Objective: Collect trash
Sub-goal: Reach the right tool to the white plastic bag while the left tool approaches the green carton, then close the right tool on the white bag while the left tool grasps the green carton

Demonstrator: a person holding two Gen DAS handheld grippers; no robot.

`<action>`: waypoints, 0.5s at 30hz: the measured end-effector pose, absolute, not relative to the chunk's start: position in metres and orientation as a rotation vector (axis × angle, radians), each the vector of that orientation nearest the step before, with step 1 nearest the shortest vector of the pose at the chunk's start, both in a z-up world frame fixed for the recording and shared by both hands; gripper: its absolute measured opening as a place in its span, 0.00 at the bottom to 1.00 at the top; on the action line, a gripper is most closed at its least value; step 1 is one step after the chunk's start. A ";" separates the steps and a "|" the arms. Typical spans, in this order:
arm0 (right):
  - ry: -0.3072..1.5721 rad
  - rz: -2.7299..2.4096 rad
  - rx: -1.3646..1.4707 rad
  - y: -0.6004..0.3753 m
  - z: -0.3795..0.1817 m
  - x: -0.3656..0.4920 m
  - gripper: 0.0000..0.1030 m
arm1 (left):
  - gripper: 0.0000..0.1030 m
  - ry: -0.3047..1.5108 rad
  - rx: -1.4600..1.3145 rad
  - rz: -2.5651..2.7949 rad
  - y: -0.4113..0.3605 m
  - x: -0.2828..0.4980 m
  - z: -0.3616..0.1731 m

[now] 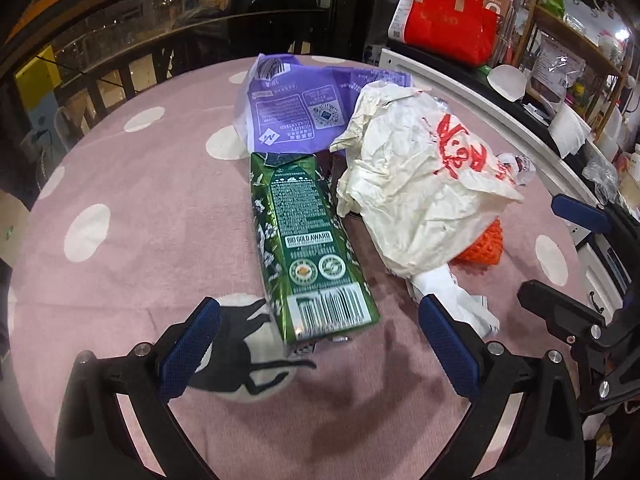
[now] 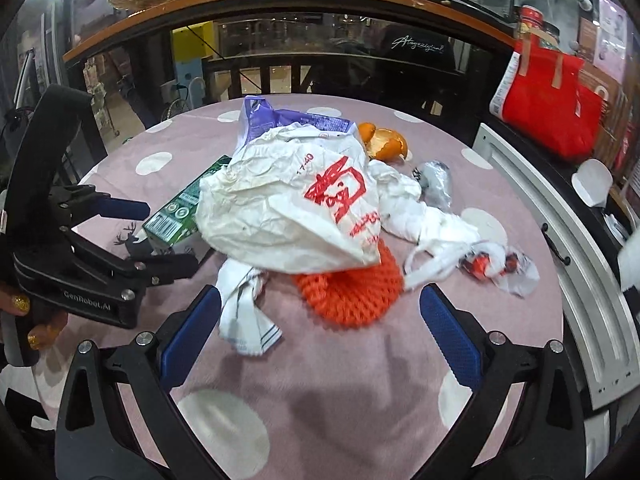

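Observation:
A pile of trash lies on the pink dotted tablecloth (image 1: 132, 208). A green carton (image 1: 310, 248) lies flat, its near end between the jaws of my left gripper (image 1: 318, 342), which is open and empty. A crumpled white bag with red print (image 1: 420, 184) lies to its right, over an orange foam net (image 1: 482, 246). A purple packet (image 1: 296, 108) lies behind. In the right wrist view my right gripper (image 2: 320, 330) is open and empty, just short of the orange net (image 2: 352, 292) and a white wrapper (image 2: 246, 316). The white bag (image 2: 288, 208) covers the carton (image 2: 176, 212).
Orange peel (image 2: 384, 142), a grey wrapper (image 2: 434, 184) and a small knotted plastic bag (image 2: 496, 266) lie at the right of the pile. A red tote bag (image 2: 548, 108) stands on a counter beyond the table's white rim (image 2: 532, 208). A dark railing runs behind the table.

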State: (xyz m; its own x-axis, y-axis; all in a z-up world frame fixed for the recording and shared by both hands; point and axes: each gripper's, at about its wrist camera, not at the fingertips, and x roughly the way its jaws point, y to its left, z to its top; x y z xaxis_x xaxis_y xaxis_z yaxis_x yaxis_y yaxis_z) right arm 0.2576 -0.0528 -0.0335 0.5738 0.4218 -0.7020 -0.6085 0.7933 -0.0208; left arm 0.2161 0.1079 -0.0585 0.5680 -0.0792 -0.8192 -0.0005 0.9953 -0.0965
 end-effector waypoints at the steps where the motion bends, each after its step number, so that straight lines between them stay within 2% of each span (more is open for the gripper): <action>1: 0.751 0.621 -0.262 -0.053 -0.034 0.265 0.95 | 0.94 0.970 -0.097 -0.047 0.109 0.220 -0.059; 6: 0.802 0.692 -0.164 -0.053 -0.036 0.296 0.94 | 0.93 0.979 -0.146 -0.070 0.117 0.231 -0.060; 7: 0.806 0.696 -0.161 -0.051 -0.036 0.300 0.90 | 0.93 0.984 -0.157 -0.078 0.119 0.233 -0.061; 9: 0.820 0.705 -0.166 -0.045 -0.039 0.309 0.83 | 0.89 1.001 -0.183 -0.097 0.121 0.235 -0.064; 12: 0.859 0.733 -0.158 -0.038 -0.047 0.317 0.65 | 0.84 1.028 -0.255 -0.135 0.129 0.236 -0.070; 13: 0.862 0.738 -0.151 -0.036 -0.049 0.317 0.54 | 0.83 1.038 -0.284 -0.146 0.132 0.236 -0.072; 15: 0.851 0.731 -0.149 -0.037 -0.050 0.313 0.45 | 0.82 1.027 -0.304 -0.157 0.136 0.232 -0.070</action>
